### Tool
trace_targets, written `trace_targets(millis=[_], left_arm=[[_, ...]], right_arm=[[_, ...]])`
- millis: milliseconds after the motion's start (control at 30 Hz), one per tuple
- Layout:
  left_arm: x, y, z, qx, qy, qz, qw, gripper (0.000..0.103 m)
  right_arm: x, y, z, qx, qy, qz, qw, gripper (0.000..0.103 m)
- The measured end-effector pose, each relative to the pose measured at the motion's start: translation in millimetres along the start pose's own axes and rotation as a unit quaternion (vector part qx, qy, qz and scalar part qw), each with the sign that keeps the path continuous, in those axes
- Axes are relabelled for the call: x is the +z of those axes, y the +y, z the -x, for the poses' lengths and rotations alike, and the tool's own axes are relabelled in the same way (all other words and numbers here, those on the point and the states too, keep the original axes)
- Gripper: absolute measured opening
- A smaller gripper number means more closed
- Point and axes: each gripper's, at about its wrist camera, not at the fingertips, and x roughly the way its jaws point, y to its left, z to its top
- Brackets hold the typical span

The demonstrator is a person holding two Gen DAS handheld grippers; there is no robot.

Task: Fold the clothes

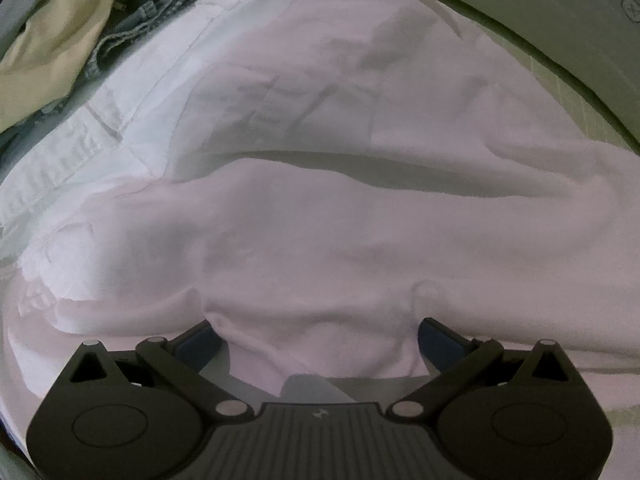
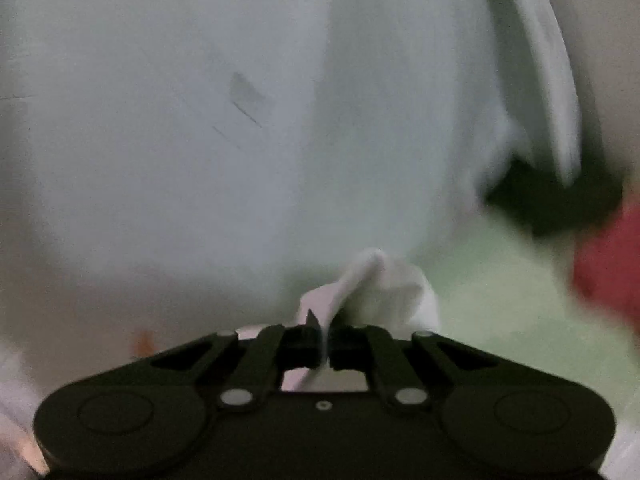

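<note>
A white garment lies spread and rumpled across the table, filling most of the left wrist view. My left gripper is open, its jaws wide apart, with a fold of the white cloth lying between them. My right gripper is shut on a bunched corner of the white garment, which rises above the jaws. The rest of the garment hangs blurred in front of the right camera.
A beige cloth and a denim piece lie piled at the far left. A green mat shows at the right, also in the right wrist view. A blurred black object and something red are at the right.
</note>
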Motion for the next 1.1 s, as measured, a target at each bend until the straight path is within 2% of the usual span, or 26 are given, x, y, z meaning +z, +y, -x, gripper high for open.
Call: trace_targets(millis=[67,100,133,167,233,267,300,367,433,533,600,733,867,933,1000,1033,1067,1100], left_arm=[[1,0,0,0.0,0.0,0.0,1.0,0.103],[1,0,0,0.0,0.002,0.0,1.0,0.103],[2,1,-1,0.0,0.003,0.0,1.0,0.103],[3,1,-1,0.0,0.003,-0.001,1.0,0.103],[3,1,-1,-0.001,0.002,-0.002,1.0,0.103],[2,2,0,-0.001,0.001,-0.002,1.0,0.103],[2,2,0,0.0,-0.001,-0.001,1.0,0.103],[2,2,0,0.001,-0.002,0.001,1.0,0.103],[4,2,-1,0.001,0.001,0.002,1.0,0.103],[6,2,-1,0.001,0.005,0.002,1.0,0.103],[8,3,-2,0.001,0.007,0.002,1.0,0.103],[10,3,-2,0.001,0.008,0.004,1.0,0.103],[13,4,-3,0.002,0.012,0.005,0.9999,0.103],[14,4,-3,0.002,0.013,0.006,0.9999,0.103],[13,4,-3,0.002,0.012,0.006,0.9999,0.103],[13,4,-3,0.002,0.012,0.006,0.9999,0.103],[13,3,-3,0.002,0.012,0.006,0.9999,0.103],[14,3,-3,0.002,0.013,0.006,0.9999,0.103]], right_arm=[[4,21,33,-0.007,-0.038,0.082,0.996,0.005],[-7,21,26,-0.032,-0.006,0.107,0.994,0.01],[-20,19,14,-0.061,0.035,0.128,0.989,0.023],[-34,7,3,-0.083,0.082,0.111,0.987,0.034],[-61,-19,-19,-0.125,0.179,0.06,0.974,0.035],[-69,-31,-16,-0.126,0.189,0.026,0.974,0.037],[-75,-42,-10,-0.124,0.191,-0.01,0.974,0.042],[-88,-66,2,-0.12,0.196,-0.082,0.97,0.064],[-94,-80,12,-0.131,0.179,-0.108,0.969,0.072],[-96,-110,14,-0.133,0.159,-0.162,0.965,0.078],[-93,-130,15,-0.129,0.144,-0.203,0.96,0.079],[-91,-173,-10,-0.105,0.113,-0.289,0.945,0.083],[-102,-205,-43,-0.083,0.124,-0.406,0.902,0.083],[-100,-209,-55,-0.066,0.121,-0.426,0.894,0.082],[-97,-211,-64,-0.05,0.115,-0.437,0.891,0.065],[-91,-211,-66,-0.049,0.112,-0.439,0.89,0.03],[-79,-207,-62,-0.054,0.1,-0.425,0.898,0.015],[-65,-202,-56,-0.062,0.086,-0.409,0.906,0.013]])
